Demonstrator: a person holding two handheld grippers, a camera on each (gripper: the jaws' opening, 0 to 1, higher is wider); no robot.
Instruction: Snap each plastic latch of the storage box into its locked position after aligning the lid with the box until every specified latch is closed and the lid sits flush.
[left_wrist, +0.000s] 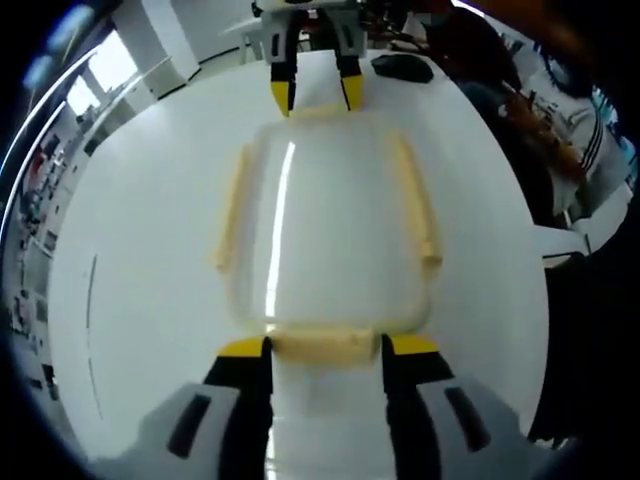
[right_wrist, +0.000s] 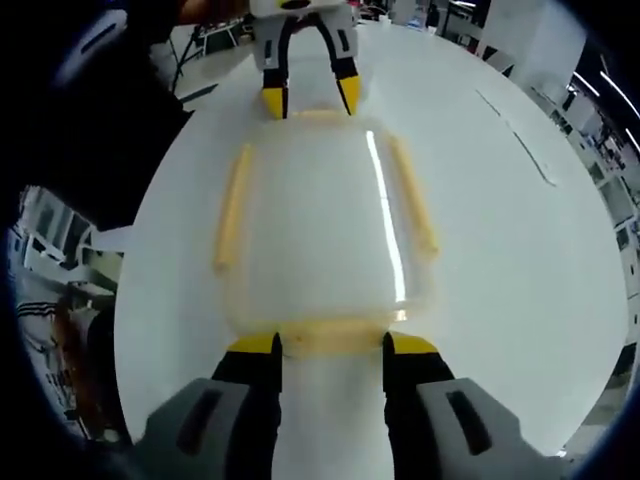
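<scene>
**Two end latches framed, box sitting square on the table**

I had the clear, rounded-rectangle plastic storage box (left_wrist: 325, 235) lying on the white table (left_wrist: 140, 300) between my two grippers, its translucent lid on top and apparently aligned, though I couldn't confirm it was flush all round. Four pale yellow plastic latches ran along its edges. In the left gripper view, my left gripper (left_wrist: 325, 347) stood with its jaws parted, one yellow tip on either side of the near end latch (left_wrist: 325, 346), close to or touching its ends, not clamped on it. The right gripper (left_wrist: 317, 95) showed at the far end, jaws likewise spread over the far end latch (left_wrist: 318, 112). The right gripper view mirrored this: the right gripper (right_wrist: 330, 345) straddled its own end latch (right_wrist: 330, 338).

The two long side latches (left_wrist: 232, 210) (left_wrist: 418, 205) lay along the sides; whether they were snapped shut I couldn't tell.

I judged the box light and probably empty, with glossy walls that would slip on the smooth tabletop under a one-sided push. The latches looked thin and springy, so I reckoned the best hold was on each latch's middle, pressing from both ends together so the box couldn't slide.
</scene>
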